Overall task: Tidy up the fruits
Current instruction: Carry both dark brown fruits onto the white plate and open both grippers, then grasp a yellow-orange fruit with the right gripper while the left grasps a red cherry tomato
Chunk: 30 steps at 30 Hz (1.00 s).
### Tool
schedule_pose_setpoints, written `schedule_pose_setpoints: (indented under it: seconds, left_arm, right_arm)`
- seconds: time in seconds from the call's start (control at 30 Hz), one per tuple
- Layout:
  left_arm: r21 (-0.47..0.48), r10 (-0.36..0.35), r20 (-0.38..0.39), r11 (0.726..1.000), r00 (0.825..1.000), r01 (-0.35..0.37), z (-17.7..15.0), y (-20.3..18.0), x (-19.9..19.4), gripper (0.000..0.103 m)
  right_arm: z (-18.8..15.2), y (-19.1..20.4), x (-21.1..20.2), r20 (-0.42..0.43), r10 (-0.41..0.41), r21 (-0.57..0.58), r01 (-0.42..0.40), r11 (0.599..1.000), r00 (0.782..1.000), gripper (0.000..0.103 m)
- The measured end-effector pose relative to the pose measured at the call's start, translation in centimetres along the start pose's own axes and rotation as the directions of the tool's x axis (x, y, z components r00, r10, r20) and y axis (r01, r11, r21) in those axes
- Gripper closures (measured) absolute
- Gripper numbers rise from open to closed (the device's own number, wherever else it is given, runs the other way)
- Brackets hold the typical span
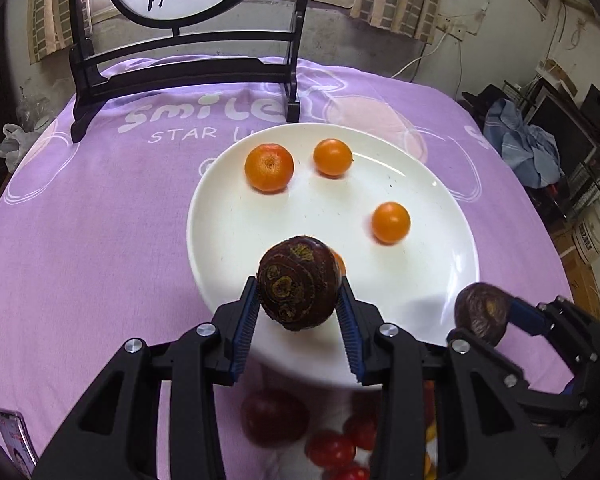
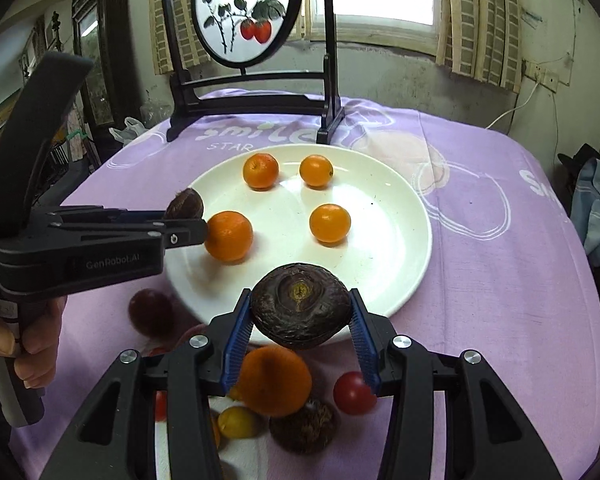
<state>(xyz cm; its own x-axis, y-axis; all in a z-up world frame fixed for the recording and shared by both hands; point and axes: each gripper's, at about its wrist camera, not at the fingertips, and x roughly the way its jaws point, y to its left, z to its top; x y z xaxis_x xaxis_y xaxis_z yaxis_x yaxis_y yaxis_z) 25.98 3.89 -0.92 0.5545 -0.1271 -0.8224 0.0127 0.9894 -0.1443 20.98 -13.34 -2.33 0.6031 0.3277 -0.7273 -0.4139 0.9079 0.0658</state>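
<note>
A white plate (image 1: 420, 272) (image 2: 388, 248) sits on the purple cloth with several oranges (image 1: 269, 168) (image 2: 228, 236) on it. My left gripper (image 1: 298, 300) is shut on a dark brown water chestnut (image 1: 298, 284) above the plate's near edge; it also shows in the right wrist view (image 2: 186, 224) with its chestnut (image 2: 184, 204). My right gripper (image 2: 300, 316) is shut on a second dark water chestnut (image 2: 300, 306), held over the plate's front rim; it shows at the right in the left wrist view (image 1: 496, 320) with its chestnut (image 1: 482, 308).
Below the grippers lie loose fruits: red tomatoes (image 2: 354, 394) (image 1: 330, 448), an orange (image 2: 274, 380), a yellow fruit (image 2: 238, 422) and another chestnut (image 2: 304, 426). A dark wooden screen stand (image 1: 180, 68) (image 2: 252, 96) stands at the table's back. A phone (image 1: 14, 440) lies front left.
</note>
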Motion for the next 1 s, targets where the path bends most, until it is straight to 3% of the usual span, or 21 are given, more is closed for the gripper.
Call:
schedule_pose_setpoints:
  seconds: [0.2, 0.23, 0.3, 0.47, 0.67, 1.0]
  left_arm:
    - [-0.061, 0.006, -0.011, 0.998, 1.000, -0.007, 1.8, 0.7, 2.5, 0.062]
    - [-0.071, 0.005, -0.011, 0.997, 1.000, -0.005, 2.0, 0.8, 2.7, 0.062]
    - [-0.083, 0.041, -0.021, 0.996, 0.999, -0.043, 2.2, 0.8, 2.9, 0.043]
    - [-0.060, 0.047, -0.004, 0.997, 0.999, -0.047, 1.6, 0.4, 1.6, 0.038]
    - [-0.028, 0.055, 0.036, 0.998, 0.998, -0.054, -0.7, -0.4, -1.9, 0.030]
    - [0.012, 0.024, 0.063, 1.000, 0.998, -0.024, -8.1, -1.9, -6.6, 0.023]
  right_arm:
    - [0.1, -0.7, 2.5, -0.048, 0.007, 0.025, -0.006, 1.000, 0.999, 0.055]
    - [0.1, -0.8, 2.7, -0.051, 0.014, 0.032, -0.012, 0.999, 0.999, 0.049]
    - [0.0, -1.1, 2.7, -0.046, 0.011, 0.048, -0.009, 0.999, 0.999, 0.035]
    - [-0.2, -1.4, 1.1, -0.017, 0.005, 0.053, -0.004, 0.999, 1.000, 0.035]
    - [-2.0, -1.8, -1.9, -0.001, 0.002, 0.063, -0.002, 0.998, 1.000, 0.035]
    - [-7.4, -0.7, -6.3, -0.001, 0.003, 0.051, -0.003, 0.999, 1.000, 0.035]
